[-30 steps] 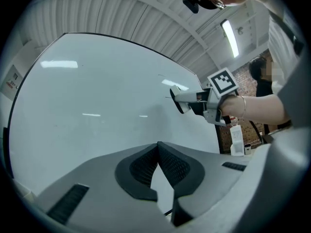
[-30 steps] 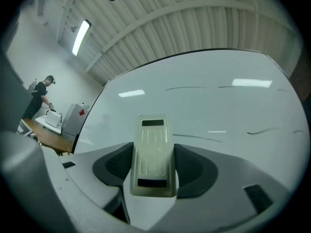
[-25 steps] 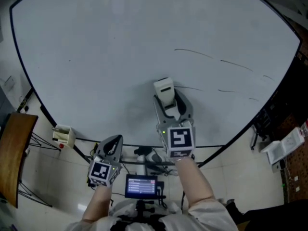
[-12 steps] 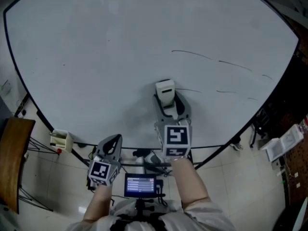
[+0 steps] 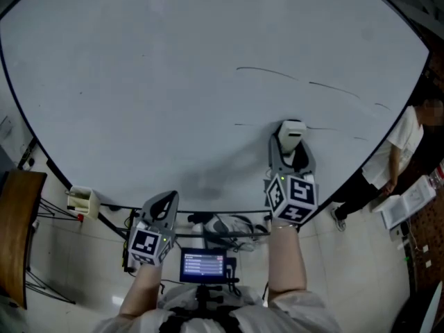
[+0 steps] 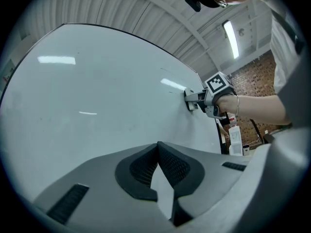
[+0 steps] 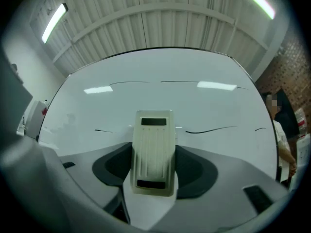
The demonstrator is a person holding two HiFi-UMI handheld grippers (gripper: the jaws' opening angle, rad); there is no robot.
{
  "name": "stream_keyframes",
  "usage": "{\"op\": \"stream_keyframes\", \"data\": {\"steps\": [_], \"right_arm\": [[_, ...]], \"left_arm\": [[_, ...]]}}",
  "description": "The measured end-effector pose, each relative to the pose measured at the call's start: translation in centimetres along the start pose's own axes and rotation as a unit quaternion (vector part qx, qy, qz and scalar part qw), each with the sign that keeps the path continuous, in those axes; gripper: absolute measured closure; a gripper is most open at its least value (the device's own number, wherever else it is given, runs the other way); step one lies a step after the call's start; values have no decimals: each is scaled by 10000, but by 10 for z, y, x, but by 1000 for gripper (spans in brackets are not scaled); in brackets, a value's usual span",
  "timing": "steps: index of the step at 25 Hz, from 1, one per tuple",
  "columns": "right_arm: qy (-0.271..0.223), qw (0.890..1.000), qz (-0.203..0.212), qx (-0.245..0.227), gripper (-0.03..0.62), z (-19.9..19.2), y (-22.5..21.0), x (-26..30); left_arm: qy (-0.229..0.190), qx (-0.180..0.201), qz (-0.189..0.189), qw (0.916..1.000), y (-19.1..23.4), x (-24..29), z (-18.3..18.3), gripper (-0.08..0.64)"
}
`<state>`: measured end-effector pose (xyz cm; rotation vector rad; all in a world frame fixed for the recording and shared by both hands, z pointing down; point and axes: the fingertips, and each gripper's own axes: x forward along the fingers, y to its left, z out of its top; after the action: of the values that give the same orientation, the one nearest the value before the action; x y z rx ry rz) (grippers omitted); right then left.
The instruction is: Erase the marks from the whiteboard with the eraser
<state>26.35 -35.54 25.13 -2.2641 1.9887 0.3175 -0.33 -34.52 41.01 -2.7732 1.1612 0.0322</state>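
Observation:
A large whiteboard point(image 5: 159, 82) fills the head view. It carries thin black marks: an upper line point(image 5: 267, 72) and a lower line point(image 5: 244, 125) that runs under the eraser. My right gripper point(image 5: 292, 139) is shut on the cream eraser point(image 5: 292, 133), which is pressed against the board on the lower line. In the right gripper view the eraser point(image 7: 154, 152) sits between the jaws, with black marks point(image 7: 210, 129) to its right and left. My left gripper point(image 5: 159, 210) hangs below the board's lower edge, its jaws closed with nothing between them point(image 6: 158, 166).
A person point(image 5: 395, 161) in a white shirt stands at the board's right end. A small white box point(image 5: 82, 200) sits at the board's lower left, a wooden chair point(image 5: 17, 220) beside it. A lit screen point(image 5: 205, 266) on a stand is below the board.
My right gripper has slid the eraser to the right along the lower line. The stretch of that line behind it now looks wiped. A person has come into view at the right.

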Motion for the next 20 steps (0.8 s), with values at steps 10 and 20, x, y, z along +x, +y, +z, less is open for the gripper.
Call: {"op": "stream_keyframes", "data": {"steps": [10, 20], "right_arm": [[-536, 9932, 989, -308, 341, 41, 86, 0], [-784, 9766, 1724, -1015, 341, 43, 187, 11]], "left_arm": [[33, -59, 281, 9996, 11, -10, -6, 554], [69, -95, 527, 9985, 35, -29, -9, 554]]}}
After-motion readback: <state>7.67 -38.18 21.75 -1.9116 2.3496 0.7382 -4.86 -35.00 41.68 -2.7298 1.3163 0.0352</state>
